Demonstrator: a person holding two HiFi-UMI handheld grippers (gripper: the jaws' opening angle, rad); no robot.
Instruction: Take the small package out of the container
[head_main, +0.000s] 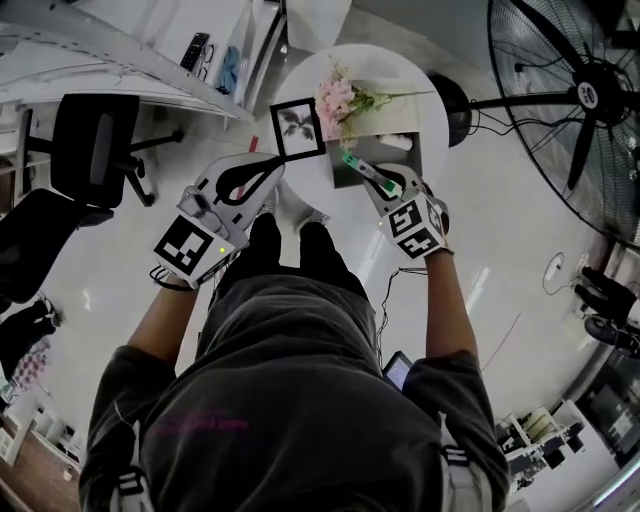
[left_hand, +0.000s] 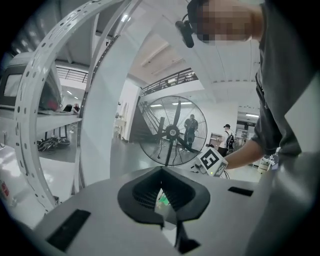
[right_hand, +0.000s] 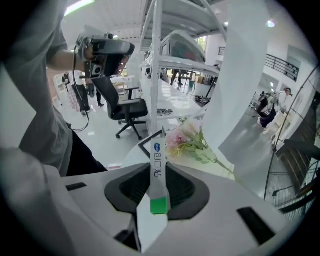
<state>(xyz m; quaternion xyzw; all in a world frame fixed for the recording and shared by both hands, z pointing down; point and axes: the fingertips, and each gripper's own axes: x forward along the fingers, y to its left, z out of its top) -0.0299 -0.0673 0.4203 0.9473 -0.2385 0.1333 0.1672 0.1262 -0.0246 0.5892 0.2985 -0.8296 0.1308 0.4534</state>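
Right gripper (right_hand: 158, 194) pinches the small package (right_hand: 157, 165) above the container (head_main: 412, 160); it looks light and flimsy. Left gripper (left_hand: 161, 196) is closed and empty.

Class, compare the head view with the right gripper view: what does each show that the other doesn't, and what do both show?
Only the head view shows the grey container and the person's back from above. Only the right gripper view shows the blue print on the small package and distant people. Both show the right gripper with its tongs shut on that package, the pink flowers and a black office chair.
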